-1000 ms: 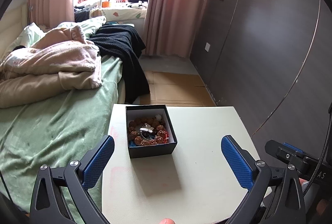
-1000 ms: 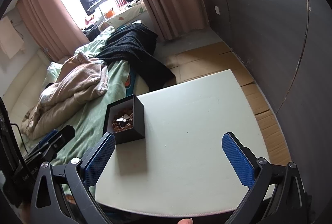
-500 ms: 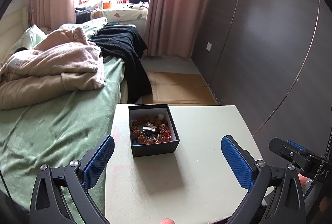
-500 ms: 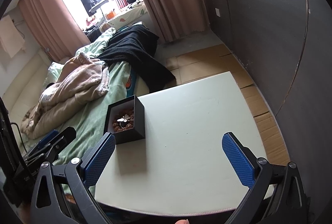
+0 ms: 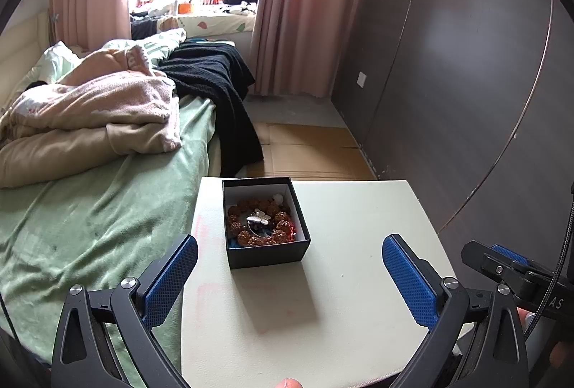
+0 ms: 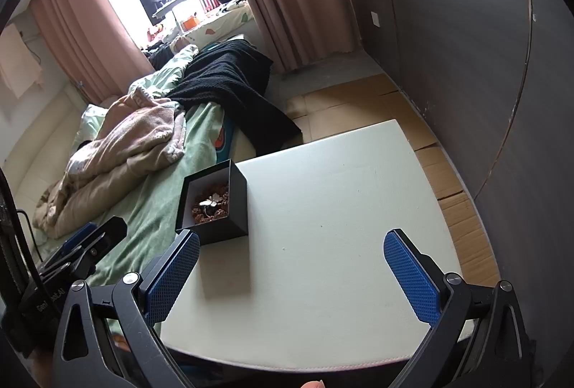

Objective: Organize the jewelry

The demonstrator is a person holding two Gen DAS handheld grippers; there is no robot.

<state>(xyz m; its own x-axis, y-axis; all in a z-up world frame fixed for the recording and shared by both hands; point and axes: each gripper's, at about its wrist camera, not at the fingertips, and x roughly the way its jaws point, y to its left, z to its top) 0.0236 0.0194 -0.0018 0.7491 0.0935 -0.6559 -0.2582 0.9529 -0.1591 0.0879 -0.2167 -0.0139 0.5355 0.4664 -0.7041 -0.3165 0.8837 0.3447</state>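
Note:
A small black jewelry box (image 5: 267, 249) stands open on the white table (image 5: 358, 226), near its left edge. Inside lie brown bead bracelets (image 5: 251, 237) with a silver butterfly piece (image 5: 259, 217) on top. My left gripper (image 5: 288, 275) is open, held above the table's near side, with the box just beyond and between its blue pads. In the right wrist view the box (image 6: 229, 205) sits ahead to the left, and my right gripper (image 6: 290, 275) is open and holds nothing. The left gripper's body (image 6: 82, 251) shows at that view's left edge.
A bed with a green sheet (image 5: 89, 226), a pink blanket (image 5: 100, 108) and a black throw (image 5: 215, 79) borders the table's left side. A dark panelled wall (image 5: 448, 83) rises on the right. Cardboard sheets (image 5: 308, 151) cover the floor beyond the table.
Both grippers drew back and a little up, so the box and table sit slightly farther and lower in the views. Both stay open; the box has not moved.

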